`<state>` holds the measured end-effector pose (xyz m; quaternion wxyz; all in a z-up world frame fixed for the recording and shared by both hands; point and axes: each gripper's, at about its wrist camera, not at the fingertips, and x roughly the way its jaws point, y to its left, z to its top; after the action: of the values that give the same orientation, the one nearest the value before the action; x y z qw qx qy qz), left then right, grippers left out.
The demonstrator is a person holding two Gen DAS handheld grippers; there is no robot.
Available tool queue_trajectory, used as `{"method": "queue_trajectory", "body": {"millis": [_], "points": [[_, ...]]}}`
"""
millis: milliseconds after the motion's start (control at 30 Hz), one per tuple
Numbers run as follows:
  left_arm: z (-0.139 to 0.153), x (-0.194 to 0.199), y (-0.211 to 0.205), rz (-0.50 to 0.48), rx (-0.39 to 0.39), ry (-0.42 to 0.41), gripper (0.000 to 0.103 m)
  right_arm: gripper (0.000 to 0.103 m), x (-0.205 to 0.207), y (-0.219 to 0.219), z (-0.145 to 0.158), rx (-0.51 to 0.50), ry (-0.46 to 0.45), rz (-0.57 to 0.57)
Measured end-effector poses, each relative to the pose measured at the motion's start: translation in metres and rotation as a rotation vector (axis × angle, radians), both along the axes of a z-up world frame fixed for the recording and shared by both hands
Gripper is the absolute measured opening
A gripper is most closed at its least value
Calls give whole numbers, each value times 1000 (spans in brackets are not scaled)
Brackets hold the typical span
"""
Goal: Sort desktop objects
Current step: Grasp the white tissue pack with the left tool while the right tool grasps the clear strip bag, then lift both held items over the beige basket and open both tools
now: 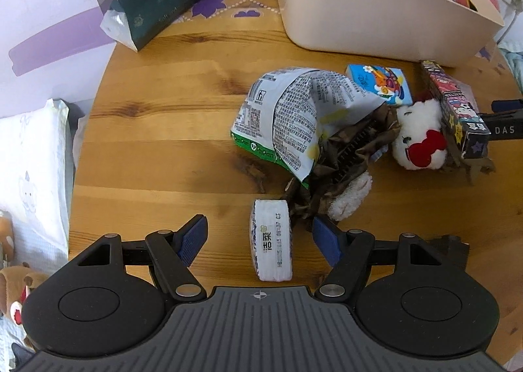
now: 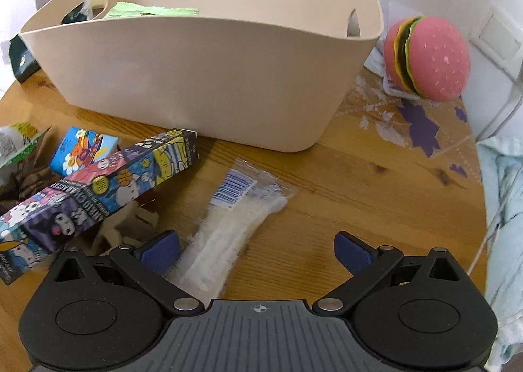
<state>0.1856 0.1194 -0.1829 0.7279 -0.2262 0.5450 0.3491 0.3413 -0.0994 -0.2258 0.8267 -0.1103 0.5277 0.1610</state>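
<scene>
Your left tongs [image 1: 260, 241] stand released, jaws wide, with the small white tissue pack [image 1: 270, 239] lying between the blue pads but not touching either; it runs lengthwise toward you, its far end at twelve o'clock butting against a heap of crumpled brown paper [image 1: 343, 156]. Bring the pads down level on both long sides and close only once they straddle the pack's middle, so the soft wrap does not squirt out; keep the pad at two o'clock clear of the brown paper, or you will likely drag the heap along. Your right tongs [image 2: 256, 249] are released too, and the clear-wrapped white brush-like item [image 2: 225, 225] lies slantwise on the bench [image 2: 343, 182], its near end just beside the pad at nine o'clock and its barcode end pointing to about eleven. It sits off-centre, so shift toward nine o'clock and turn the wrist until the jaws cross its width before you clench; the slippery film will probably slide under a skewed grip. Farther out at nine to ten o'clock rests the long cartoon-printed box [image 2: 98, 189], close enough to catch that pad. The beige basket [image 2: 202, 78] stands at twelve o'clock, seemingly the place for sorted things, with a toy hamburger [image 2: 428, 58] beyond at one o'clock.
</scene>
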Motion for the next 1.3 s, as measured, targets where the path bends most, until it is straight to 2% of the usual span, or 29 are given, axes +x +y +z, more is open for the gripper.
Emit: {"method": "queue_trajectory", "body": {"millis": [167, 233, 333, 533, 600, 700, 800, 900, 1300], "points": [[-8, 3, 4, 5, -16, 3, 72, 98, 3, -7, -7, 78, 50, -53], [-11, 3, 5, 11, -19, 1, 72, 97, 1, -7, -6, 80, 38, -55], [-13, 3, 5, 16, -22, -6, 71, 90, -2, -8, -5, 92, 32, -56], [-20, 3, 4, 31, -59, -3, 52, 71, -5, -13, -6, 88, 1, -42], [-25, 2, 4, 34, -74, 4, 42, 60, -8, -15, -4, 88, -5, -42], [-26, 1, 2, 41, -66, -4, 40, 44, -7, -17, -2, 69, -19, -31], [-26, 0, 3, 53, -58, -8, 33, 37, -6, -21, -2, 71, -16, -25], [-26, -4, 5, 61, -59, -14, 22, 32, -8, -22, -2, 73, -11, -23], [-17, -17, -8, 75, -57, -40, 21, 27, -27, -35, 1, 111, 27, -49]]}}
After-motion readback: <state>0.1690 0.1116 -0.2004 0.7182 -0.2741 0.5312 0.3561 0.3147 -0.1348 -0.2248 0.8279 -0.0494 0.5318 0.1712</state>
